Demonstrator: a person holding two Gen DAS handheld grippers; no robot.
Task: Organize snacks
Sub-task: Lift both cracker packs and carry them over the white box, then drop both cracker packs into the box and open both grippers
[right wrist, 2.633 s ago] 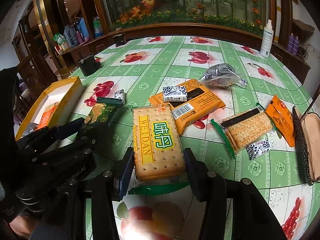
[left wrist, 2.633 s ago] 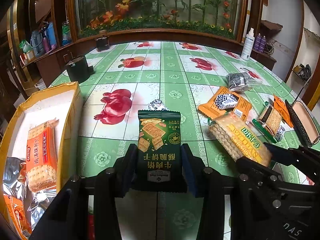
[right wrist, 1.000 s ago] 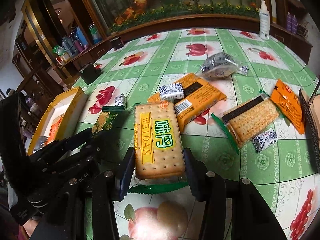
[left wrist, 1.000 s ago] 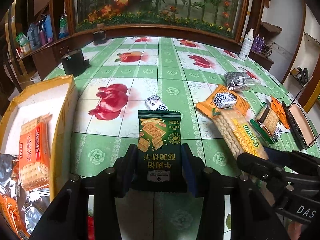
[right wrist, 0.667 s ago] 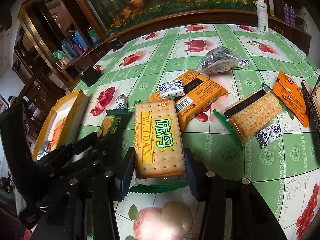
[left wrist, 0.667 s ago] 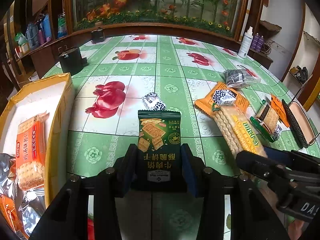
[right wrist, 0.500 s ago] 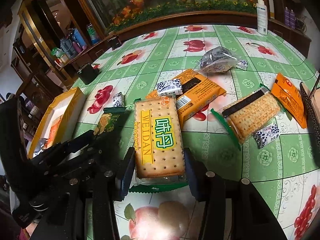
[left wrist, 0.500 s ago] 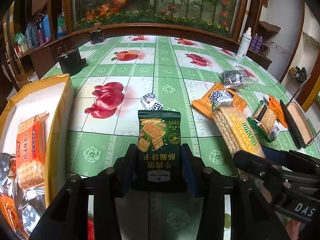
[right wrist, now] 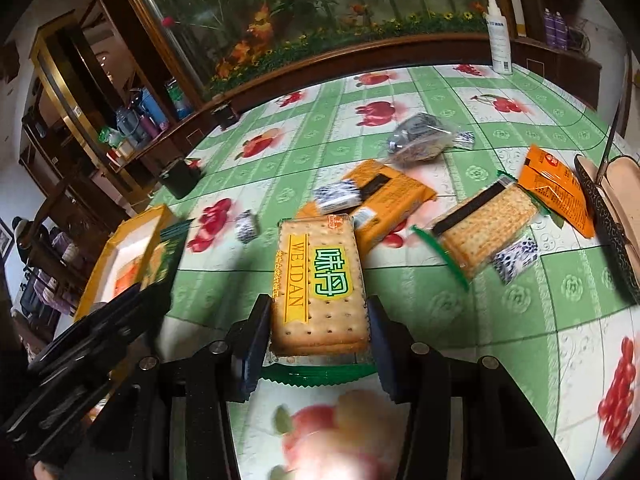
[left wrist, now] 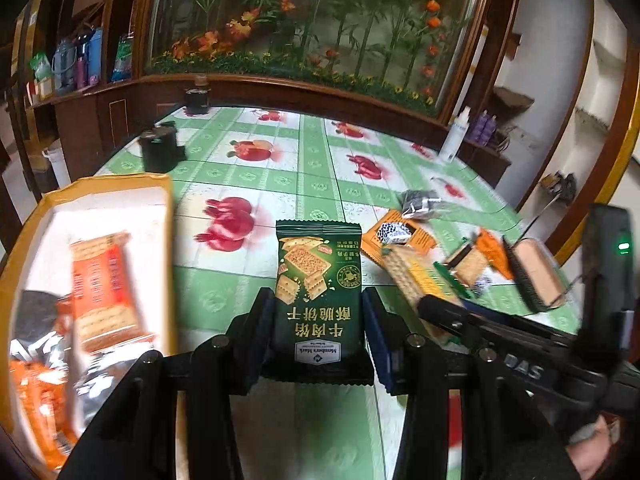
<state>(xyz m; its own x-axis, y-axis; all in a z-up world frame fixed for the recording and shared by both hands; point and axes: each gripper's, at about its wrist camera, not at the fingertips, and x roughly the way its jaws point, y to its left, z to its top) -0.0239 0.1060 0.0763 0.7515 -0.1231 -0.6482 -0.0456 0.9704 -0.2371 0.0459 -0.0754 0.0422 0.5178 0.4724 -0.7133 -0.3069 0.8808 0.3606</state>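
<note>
Dark green cracker packet [left wrist: 318, 292] clamped upright between the fingers of the left gripper [left wrist: 318, 330], held above the green fruit-print tablecloth [left wrist: 312, 184]. Right gripper [right wrist: 318, 334] has its fingers closed on the sides of a WEIDAN cracker pack [right wrist: 318, 284], long way out from the jaws, over the cloth. Left wrist view alone looks into the yellow-rimmed box [left wrist: 166, 216] at its left: white inside, an orange cracker pack [left wrist: 102, 284] lying flat, silver foil wrappers [left wrist: 100, 376] nearer the camera, blurred. From the right wrist view that box [right wrist: 154, 220] is only a sliver behind the other tool, contents hardly readable. Right wrist view gives the loose pile plainly: orange flat pack [right wrist: 384, 200] with a small black-and-white sweet [right wrist: 336, 196] on it, a clear-wrapped cracker stack [right wrist: 484, 228], another patterned sweet [right wrist: 516, 258] just beside it, an orange sachet [right wrist: 556, 188], a clear bag of dark pieces [right wrist: 420, 140] further back, one small sweet [right wrist: 246, 226] alone toward the box. An open glasses case [right wrist: 608, 208] sits at the far right edge. White spray bottle [right wrist: 498, 40] stands at the table's far rim. A black holder [left wrist: 158, 152] shows clearest in the left view, beyond the box.
</note>
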